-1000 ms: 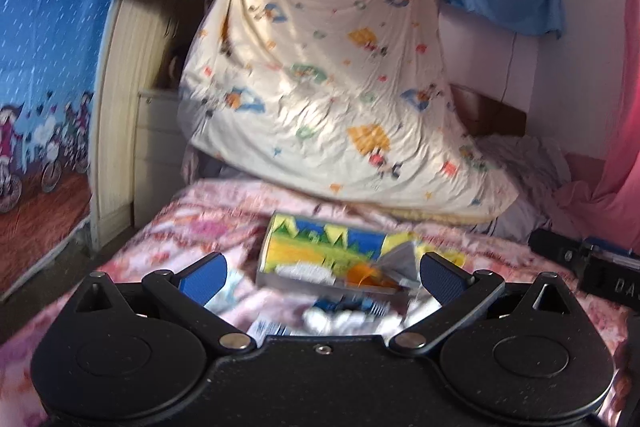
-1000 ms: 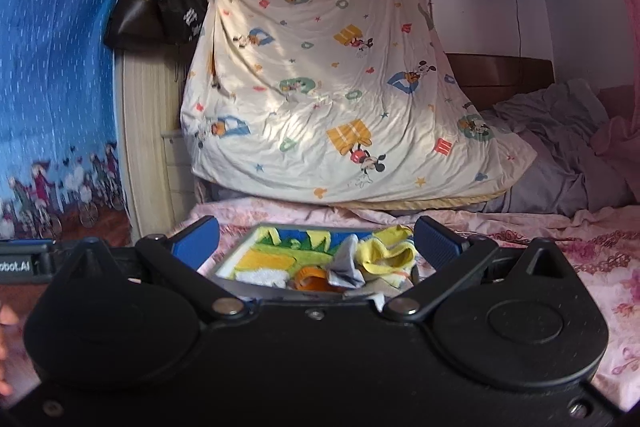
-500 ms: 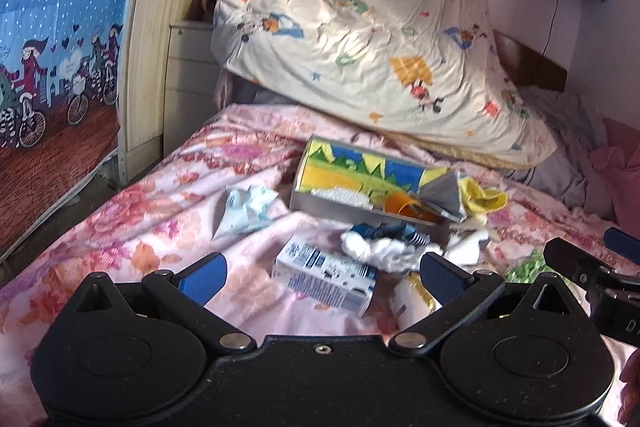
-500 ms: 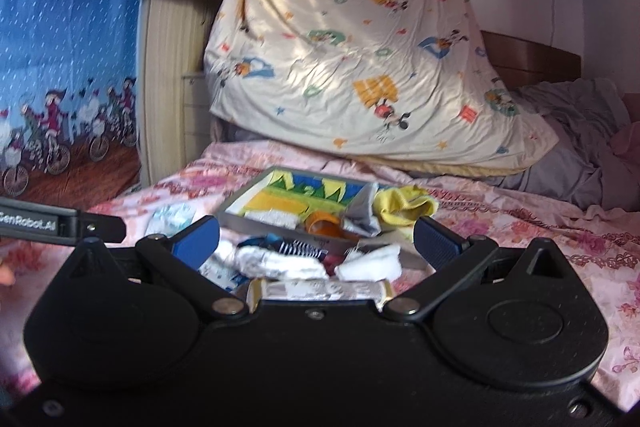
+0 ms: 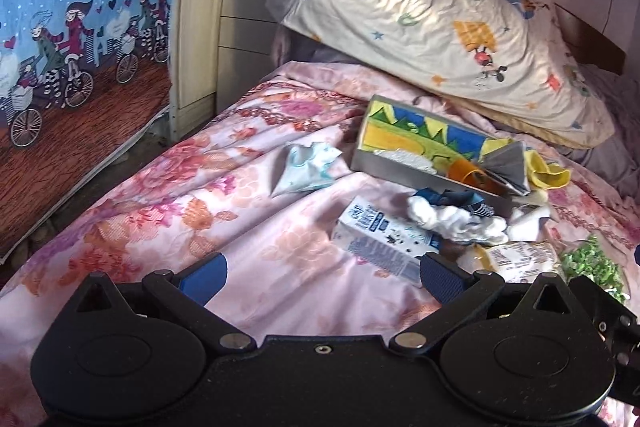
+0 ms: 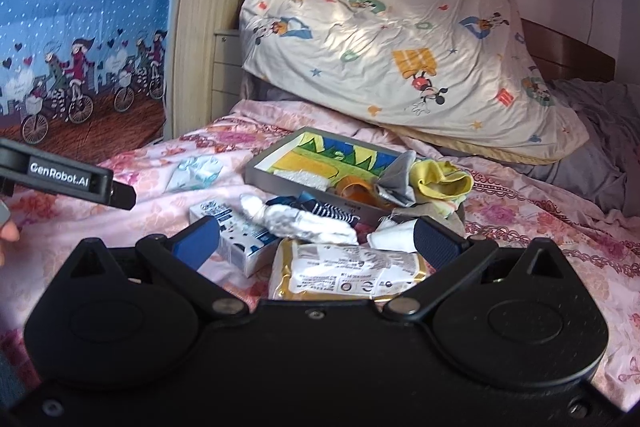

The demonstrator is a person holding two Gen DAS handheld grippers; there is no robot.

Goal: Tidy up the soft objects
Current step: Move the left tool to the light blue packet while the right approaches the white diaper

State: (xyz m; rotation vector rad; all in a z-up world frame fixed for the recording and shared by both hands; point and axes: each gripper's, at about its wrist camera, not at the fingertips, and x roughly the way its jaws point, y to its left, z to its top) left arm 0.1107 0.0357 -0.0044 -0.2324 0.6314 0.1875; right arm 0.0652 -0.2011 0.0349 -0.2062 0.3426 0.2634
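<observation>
A grey tray (image 5: 394, 169) with a colourful lining lies on the pink floral bed. An orange cup (image 5: 468, 173), a grey cloth (image 5: 506, 163) and a yellow cloth (image 5: 548, 175) rest at its right end. In front of it lie a white sock (image 5: 452, 219), a navy striped sock (image 5: 460, 199), a milk carton (image 5: 384, 235) and a gold packet (image 5: 516, 259). A pale blue cloth (image 5: 306, 167) sits apart to the left. My left gripper (image 5: 322, 277) is open over bare bedding. My right gripper (image 6: 316, 243) is open, hovering just short of the gold packet (image 6: 344, 267) and white sock (image 6: 304, 221).
A cartoon-print quilt (image 5: 440, 7) hangs behind the tray. Drawers (image 5: 244, 27) and a blue curtain (image 5: 80, 27) stand at the left past the bed's edge. Grey bedding (image 6: 592, 147) is heaped at the right. A green crinkly item (image 5: 592, 263) lies near the packet.
Both grippers have tipped downward and drawn closer to the bed. The socks, carton and packet have come into view. Neither gripper has closed.
</observation>
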